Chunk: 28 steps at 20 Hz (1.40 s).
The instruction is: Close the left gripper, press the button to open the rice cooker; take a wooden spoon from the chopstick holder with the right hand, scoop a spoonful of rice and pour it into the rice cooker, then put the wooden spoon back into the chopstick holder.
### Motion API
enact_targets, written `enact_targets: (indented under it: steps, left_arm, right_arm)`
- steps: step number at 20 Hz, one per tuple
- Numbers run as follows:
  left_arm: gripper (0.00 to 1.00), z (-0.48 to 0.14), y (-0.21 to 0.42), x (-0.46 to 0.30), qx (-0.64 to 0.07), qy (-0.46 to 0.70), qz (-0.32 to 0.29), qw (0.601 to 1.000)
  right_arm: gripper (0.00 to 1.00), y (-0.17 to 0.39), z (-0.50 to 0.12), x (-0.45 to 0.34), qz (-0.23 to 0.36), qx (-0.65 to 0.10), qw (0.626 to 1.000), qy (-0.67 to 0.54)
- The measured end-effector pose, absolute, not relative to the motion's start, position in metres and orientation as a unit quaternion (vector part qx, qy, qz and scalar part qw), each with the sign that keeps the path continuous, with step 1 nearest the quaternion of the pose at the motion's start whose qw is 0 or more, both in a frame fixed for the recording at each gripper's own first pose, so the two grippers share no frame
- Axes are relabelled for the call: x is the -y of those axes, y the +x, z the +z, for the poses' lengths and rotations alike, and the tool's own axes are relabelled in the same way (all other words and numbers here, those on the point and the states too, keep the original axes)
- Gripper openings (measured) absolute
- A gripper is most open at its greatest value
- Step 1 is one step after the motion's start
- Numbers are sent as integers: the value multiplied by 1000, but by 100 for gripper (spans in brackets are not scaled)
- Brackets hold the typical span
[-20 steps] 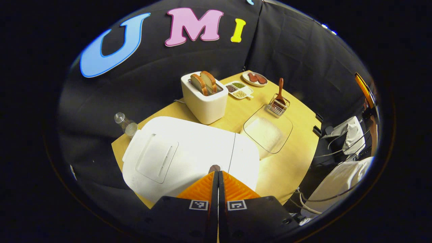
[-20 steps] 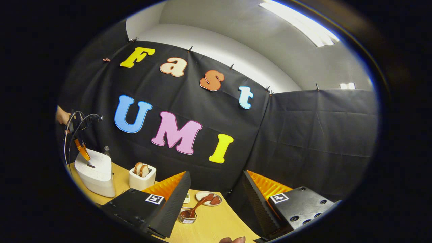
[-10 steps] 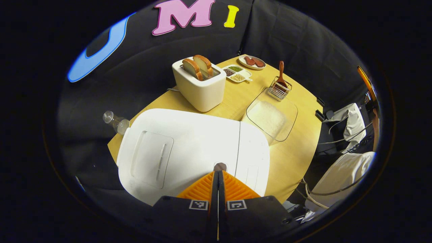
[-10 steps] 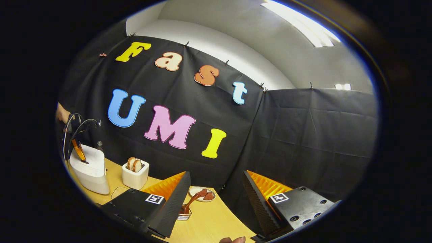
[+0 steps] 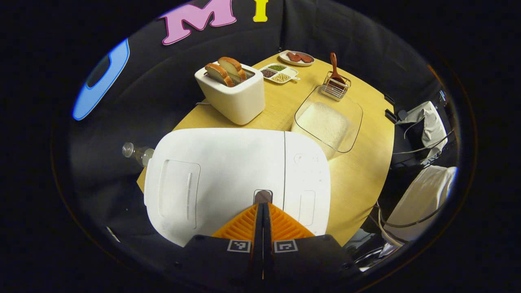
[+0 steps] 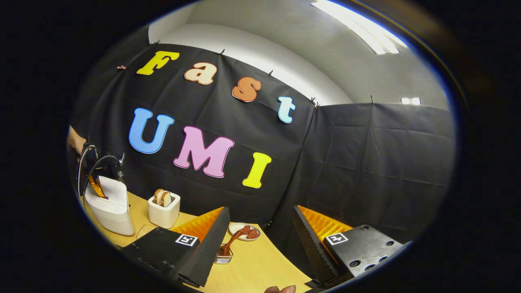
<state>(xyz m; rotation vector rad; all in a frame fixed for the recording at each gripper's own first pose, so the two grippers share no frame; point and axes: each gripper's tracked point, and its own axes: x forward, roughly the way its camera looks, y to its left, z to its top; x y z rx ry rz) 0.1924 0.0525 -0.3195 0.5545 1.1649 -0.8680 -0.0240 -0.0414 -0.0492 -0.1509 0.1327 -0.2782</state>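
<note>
orange jaws of the left gripper (image 5: 262, 205) are pressed together, tips at the button (image 5: 263, 196) on the white rice cooker (image 5: 228, 179) lid (still down). the right gripper (image 6: 260, 240) hovers with jaws wide apart above the table (image 6: 252, 268), near the wooden spoon (image 6: 232, 242) standing in the chopstick holder (image 6: 223, 259).

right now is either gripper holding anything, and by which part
Nothing is held. The left gripper has its jaws shut and empty, tips at the white rice cooker's dark lid button. The right gripper has its jaws wide open, empty.

Smooth white plastic rice cooker (image 5: 228, 175); matt wooden table (image 5: 358, 179).
</note>
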Motion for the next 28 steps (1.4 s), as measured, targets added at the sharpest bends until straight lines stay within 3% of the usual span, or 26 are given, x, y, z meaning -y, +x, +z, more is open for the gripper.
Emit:
enact_targets:
  steps: [7,13,15,16,18,21,25,28]
  left_arm:
    - [7,-249,228,-64,-414,268,-340,801]
    - [12,-150,278,-103,-241,351,-167,890]
    - [30,-126,276,-100,-199,328,-137,913]
    - [49,-113,269,-94,-175,311,-133,925]
    - [75,-86,256,-93,-122,291,-117,942]
    - [96,-60,223,-85,-66,231,-77,968]
    - [96,-39,180,-60,-24,130,-39,990]
    - [96,-33,156,-43,-17,118,-16,993]
  right_arm:
    - [97,-33,-41,44,-138,-59,986,-72]
    - [97,-34,-44,44,-120,-60,989,-60]
    - [97,-28,-45,45,-107,-59,991,-64]
    - [97,-24,-47,46,-99,-58,991,-65]
    - [97,-12,-53,48,-81,-58,994,-49]
    - [97,9,-73,55,-55,-76,995,19]
    - [97,37,-106,67,-22,-103,994,42]
    - [98,53,-137,74,8,-128,990,56]
